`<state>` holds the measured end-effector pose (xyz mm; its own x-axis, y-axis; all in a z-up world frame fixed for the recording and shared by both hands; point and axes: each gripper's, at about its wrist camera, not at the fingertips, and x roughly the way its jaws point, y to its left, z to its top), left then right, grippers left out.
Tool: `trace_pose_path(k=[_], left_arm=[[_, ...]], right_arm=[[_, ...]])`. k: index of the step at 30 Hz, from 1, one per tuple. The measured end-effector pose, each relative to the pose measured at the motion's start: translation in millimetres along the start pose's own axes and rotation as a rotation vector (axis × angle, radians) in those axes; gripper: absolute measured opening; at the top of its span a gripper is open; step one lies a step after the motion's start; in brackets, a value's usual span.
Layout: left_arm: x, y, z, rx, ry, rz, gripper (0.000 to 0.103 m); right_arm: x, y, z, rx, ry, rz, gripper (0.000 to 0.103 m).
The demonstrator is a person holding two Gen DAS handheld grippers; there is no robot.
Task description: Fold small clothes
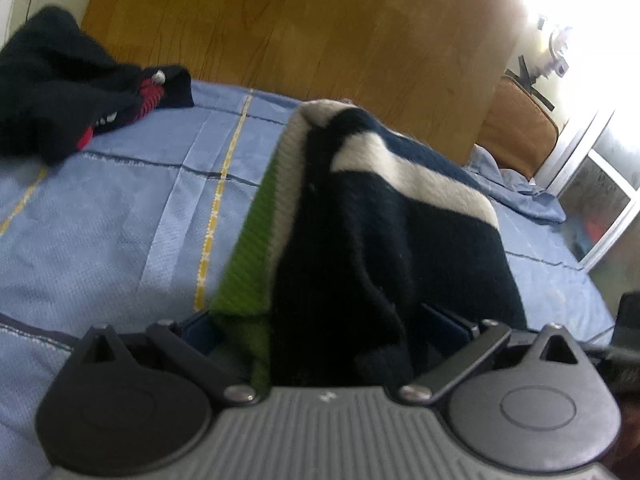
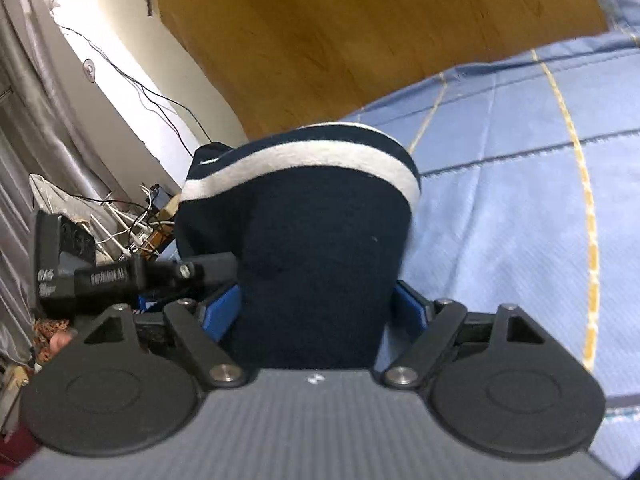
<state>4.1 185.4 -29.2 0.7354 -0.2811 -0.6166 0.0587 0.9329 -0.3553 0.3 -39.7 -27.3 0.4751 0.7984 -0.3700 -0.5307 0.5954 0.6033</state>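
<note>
A small navy knit sweater (image 1: 384,240) with a white stripe and a green and cream band lies bunched over the blue bed sheet (image 1: 120,216). My left gripper (image 1: 328,332) is shut on the sweater, its blue pads mostly hidden by the cloth. My right gripper (image 2: 316,304) is shut on another part of the same navy sweater (image 2: 320,240), which rises in front of the camera with its white stripe on top. The fingertips of both grippers are covered by fabric.
A dark garment with red stripes (image 1: 68,92) lies at the far left of the bed. A wooden headboard (image 1: 300,28) stands behind. The bed's edge, cables and clutter (image 2: 120,224) show left in the right wrist view. The other gripper's body (image 2: 100,276) is close by.
</note>
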Motion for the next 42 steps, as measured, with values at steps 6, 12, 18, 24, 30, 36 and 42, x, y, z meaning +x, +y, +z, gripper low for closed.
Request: trace_pose_path(k=[6, 12, 18, 24, 30, 36, 42], left_arm=[[-1, -7, -4, -0.020, -0.015, 0.004, 0.103], [-1, -7, -8, -0.032, -0.029, -0.083, 0.089], [-3, -19, 6, -0.099, -0.070, -0.116, 0.067], [42, -96, 68, 0.022, -0.086, -0.192, 0.065], [150, -209, 136, 0.128, -0.077, -0.263, 0.065], [288, -289, 162, 0.185, 0.007, -0.241, 0.056], [341, -302, 143, 0.197, 0.010, -0.158, 0.072]], right_arm=[[5, -3, 7, 0.026, -0.003, 0.011, 0.088], [18, -9, 13, 0.032, 0.022, 0.013, 0.062], [-2, 8, 23, -0.086, -0.072, 0.014, 0.040], [-47, -28, 75, -0.139, -0.213, -0.047, 0.039], [-96, -117, 158, -0.155, -0.334, -0.209, 0.039], [-100, -249, 222, 0.012, -0.340, -0.355, 0.039], [-82, -304, 223, 0.089, -0.300, -0.408, 0.050]])
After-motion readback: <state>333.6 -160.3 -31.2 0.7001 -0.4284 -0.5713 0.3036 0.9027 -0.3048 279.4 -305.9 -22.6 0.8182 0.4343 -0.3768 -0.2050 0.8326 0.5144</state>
